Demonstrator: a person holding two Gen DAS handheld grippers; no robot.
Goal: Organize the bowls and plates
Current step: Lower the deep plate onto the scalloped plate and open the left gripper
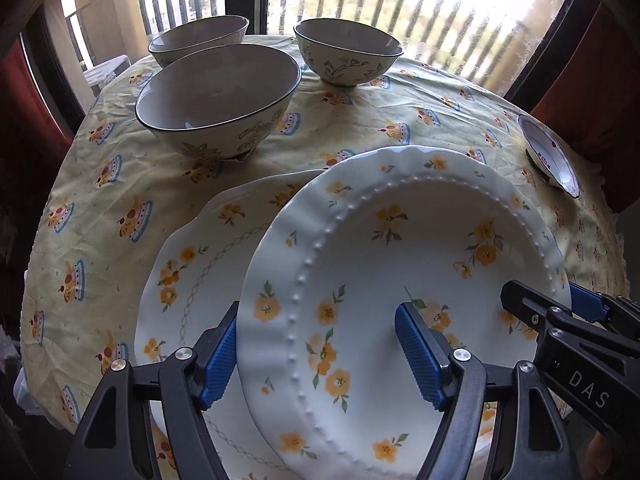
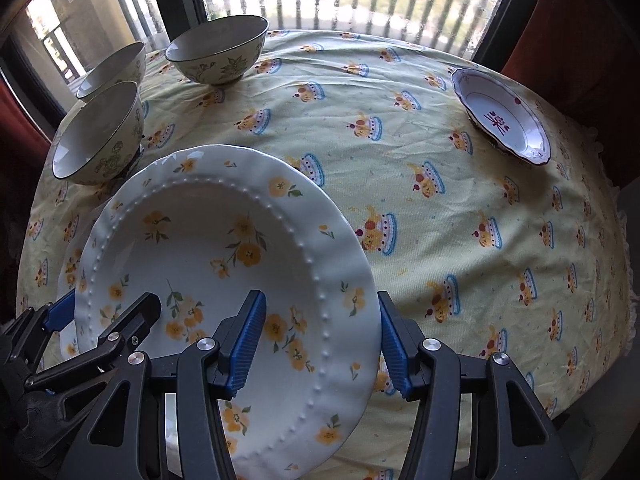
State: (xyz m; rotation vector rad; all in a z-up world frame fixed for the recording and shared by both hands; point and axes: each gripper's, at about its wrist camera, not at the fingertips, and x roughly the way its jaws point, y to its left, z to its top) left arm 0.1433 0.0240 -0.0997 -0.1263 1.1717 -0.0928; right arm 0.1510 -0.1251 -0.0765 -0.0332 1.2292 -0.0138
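A white plate with yellow flowers and a beaded ring (image 1: pixel 400 280) (image 2: pixel 224 264) is held between both grippers, above a larger flowered plate (image 1: pixel 200 264) lying on the table. My left gripper (image 1: pixel 320 356) straddles the plate's left rim, one pad under and one inside. My right gripper (image 2: pixel 320 344) straddles its right rim the same way. Both sets of jaws stand wide, so the grip is unclear. Three floral bowls stand behind: a near one (image 1: pixel 218 100) (image 2: pixel 98 136), a far left one (image 1: pixel 200 38) (image 2: pixel 114 68) and a far right one (image 1: pixel 348 50) (image 2: pixel 218 48).
A small white dish with a red pattern (image 2: pixel 502 114) (image 1: pixel 550 156) sits at the table's right edge. The round table wears a yellow printed cloth (image 2: pixel 400 160). A window with railings and red curtains stands behind.
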